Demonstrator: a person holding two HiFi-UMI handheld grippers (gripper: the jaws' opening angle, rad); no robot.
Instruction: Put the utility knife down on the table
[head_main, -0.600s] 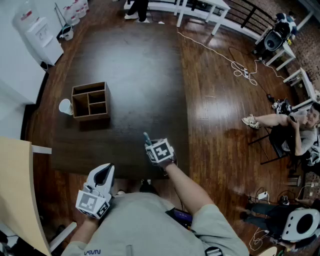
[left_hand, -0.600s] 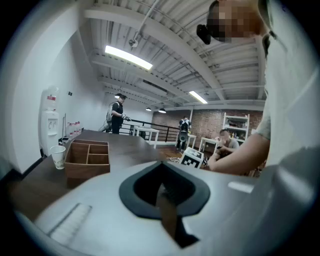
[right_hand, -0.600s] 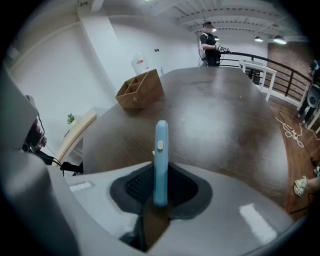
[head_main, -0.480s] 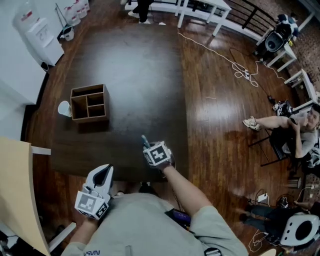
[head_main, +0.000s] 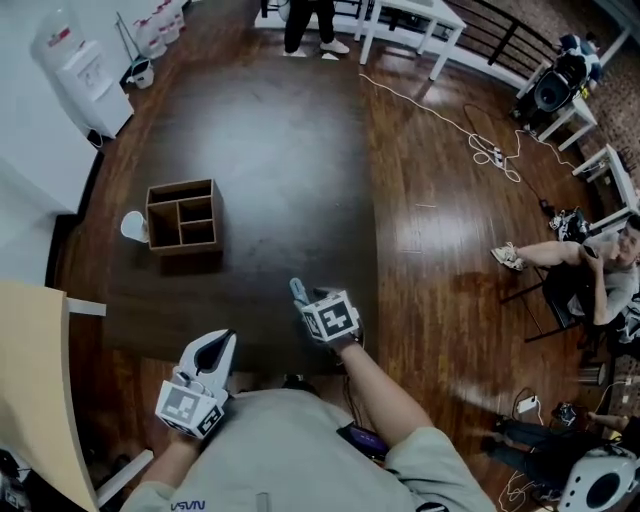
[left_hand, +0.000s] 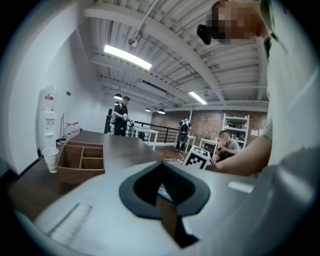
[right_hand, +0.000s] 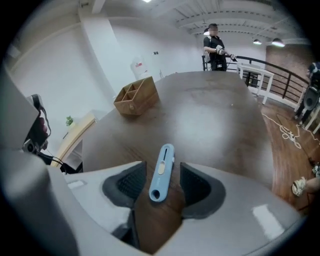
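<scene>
A light blue utility knife (right_hand: 162, 172) lies flat on the dark table (head_main: 280, 150) near its front edge. In the head view only the front of the knife (head_main: 297, 290) shows, ahead of the marker cube. My right gripper (right_hand: 162, 168) points steeply down over it and is open. One pad stands on each side of the knife, and neither pad touches it. My left gripper (head_main: 214, 352) hangs off the table's front edge at the lower left. Its dark pads (left_hand: 161, 166) meet at the tip with nothing between them.
A wooden box with compartments (head_main: 183, 215) stands at the table's left, with a paper cup (head_main: 131, 226) beside it. A water dispenser (head_main: 85, 70) is at the far left wall. One person stands beyond the far end (head_main: 305, 20), another sits at the right (head_main: 590, 265). Cables (head_main: 470, 135) cross the floor.
The head view has slid a little. The right gripper and the knife stay at the same spot by the table's front edge. The left gripper has kept still.
</scene>
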